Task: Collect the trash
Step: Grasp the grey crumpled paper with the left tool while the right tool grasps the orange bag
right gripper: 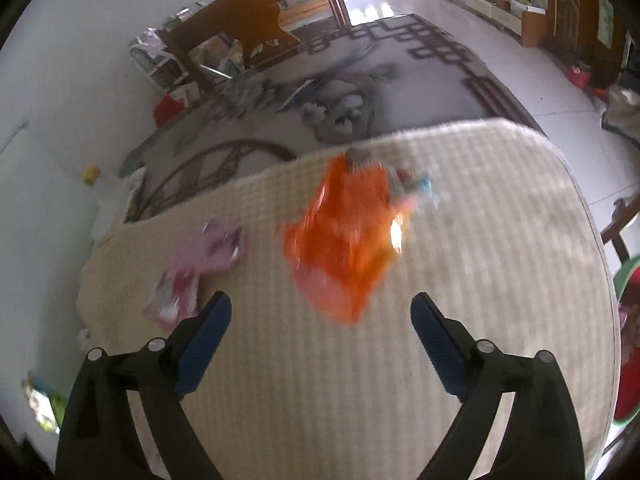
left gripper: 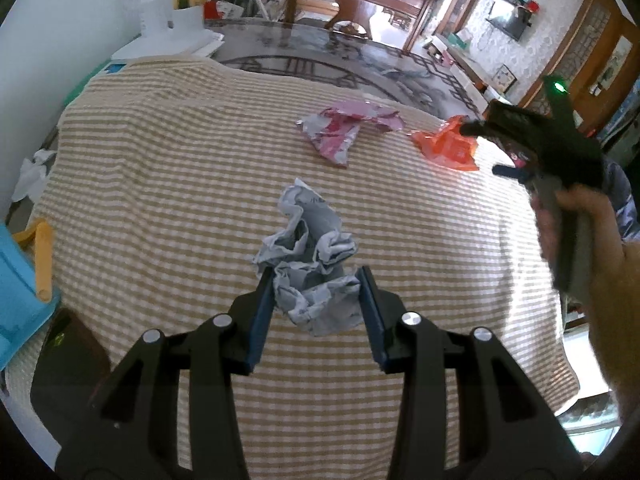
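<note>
Home living room: wall television (left gripper: 509, 18), patterned rug (right gripper: 360, 80).

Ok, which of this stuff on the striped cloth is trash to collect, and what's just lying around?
Trash:
crumpled grey paper, between the left tongs
pink wrapper
orange wrapper, ahead of the open right tongs

Just lying about:
blue bin
white container
striped cloth

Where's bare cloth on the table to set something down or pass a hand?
Free: the striped cloth left of the crumpled paper, out to the table's left edge; also the strip between the crumpled paper and the pink wrapper. Crowded: the far right, where the pink wrapper, the orange wrapper and the open right gripper cluster.
</note>
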A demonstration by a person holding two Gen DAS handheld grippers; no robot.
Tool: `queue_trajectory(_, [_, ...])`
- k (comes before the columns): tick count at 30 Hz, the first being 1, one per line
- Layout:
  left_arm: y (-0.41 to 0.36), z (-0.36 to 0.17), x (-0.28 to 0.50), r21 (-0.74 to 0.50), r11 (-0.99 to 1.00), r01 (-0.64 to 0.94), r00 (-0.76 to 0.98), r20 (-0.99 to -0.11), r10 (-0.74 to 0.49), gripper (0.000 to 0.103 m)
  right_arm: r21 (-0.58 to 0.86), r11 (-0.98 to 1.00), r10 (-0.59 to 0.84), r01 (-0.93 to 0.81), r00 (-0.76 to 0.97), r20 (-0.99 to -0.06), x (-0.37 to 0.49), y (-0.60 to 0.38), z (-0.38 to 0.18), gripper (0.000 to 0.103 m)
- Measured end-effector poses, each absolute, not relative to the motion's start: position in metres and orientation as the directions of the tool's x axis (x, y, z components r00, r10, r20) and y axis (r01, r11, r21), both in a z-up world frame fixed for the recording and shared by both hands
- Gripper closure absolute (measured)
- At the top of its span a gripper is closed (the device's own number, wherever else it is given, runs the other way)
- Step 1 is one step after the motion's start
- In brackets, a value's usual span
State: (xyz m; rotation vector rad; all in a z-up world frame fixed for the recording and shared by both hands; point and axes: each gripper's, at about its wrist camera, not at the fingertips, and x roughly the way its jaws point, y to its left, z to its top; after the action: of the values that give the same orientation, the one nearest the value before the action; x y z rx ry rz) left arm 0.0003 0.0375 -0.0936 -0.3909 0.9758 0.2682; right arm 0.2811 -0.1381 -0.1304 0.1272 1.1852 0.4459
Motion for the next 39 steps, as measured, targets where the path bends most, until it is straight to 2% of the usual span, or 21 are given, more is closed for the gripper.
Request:
queue_trajectory(9, [0.059, -0.103, -0.024, -0.205, 0.85, -0.485, 0.503, -0.861, 0.08, 0.063, 0.288, 0.942, 0.327, -0.175, 0.269, -0.906, 0.316, -0.128, -0.164, 0.015])
queue_trajectory(10, [0.061, -0.103, -0.025, -0.207, 0.848, -0.487, 0.503, -0.861, 0.079, 0.063, 0.281, 0.942, 0.323, -0.183, 0.263, -0.909, 0.316, -0.125, -0.166, 0.017])
queue_trajectory(11, [0.062, -0.104, -0.026, -0.209, 0.848, -0.488, 0.503, -0.861, 0.078, 0.063, 0.269, 0.942, 0.316, -0.199, 0.258, -0.913, 0.315, -0.122, -0.168, 0.026])
queue_trajectory(13, [0.062, -0.104, -0.025, -0.209, 0.85, -0.483, 0.503, -0.861, 0.074, 0.063, 0.254, 0.938, 0.314, -0.234, 0.272, -0.909, 0.313, -0.119, -0.165, 0.029])
queue_trajectory(15, [0.061, -0.105, -0.024, -0.209, 0.854, -0.476, 0.501, -0.863, 0.068, 0.063, 0.25, 0.928, 0.324, -0.274, 0.269, -0.907, 0.309, -0.116, -0.162, 0.04])
queue_trajectory(17, [0.06, -0.105, -0.023, -0.214, 0.857, -0.469, 0.504, -0.862, 0.061, 0.063, 0.249, 0.915, 0.336, -0.317, 0.26, -0.905, 0.303, -0.116, -0.157, 0.042])
queue_trajectory(23, [0.059, -0.104, -0.016, -0.217, 0.868, -0.446, 0.514, -0.857, 0.05, 0.063, 0.215, 0.863, 0.365, -0.457, 0.271, -0.891, 0.259, -0.129, -0.132, 0.041])
queue_trajectory(27, [0.053, -0.105, -0.006, -0.225, 0.879, -0.419, 0.514, -0.857, 0.025, 0.063, 0.102, 0.802, 0.325, -0.589, 0.287, -0.901, 0.218, -0.131, -0.123, 0.04])
queue_trajectory(31, [0.045, -0.107, 0.003, -0.233, 0.893, -0.385, 0.513, -0.858, -0.003, 0.063, 0.052, 0.742, 0.308, -0.669, 0.27, -0.912, 0.183, -0.135, -0.125, 0.038])
queue_trajectory(36, [0.045, -0.124, 0.011, -0.236, 0.892, -0.385, 0.474, -0.88, -0.028, 0.062, 0.045, 0.734, 0.284, -0.678, 0.246, -0.927, 0.156, -0.142, -0.138, 0.034])
queue_trajectory(39, [0.048, -0.135, 0.01, -0.243, 0.88, -0.408, 0.452, -0.891, -0.036, 0.058, 0.054, 0.751, 0.276, -0.658, 0.239, -0.931, 0.148, -0.145, -0.145, 0.03])
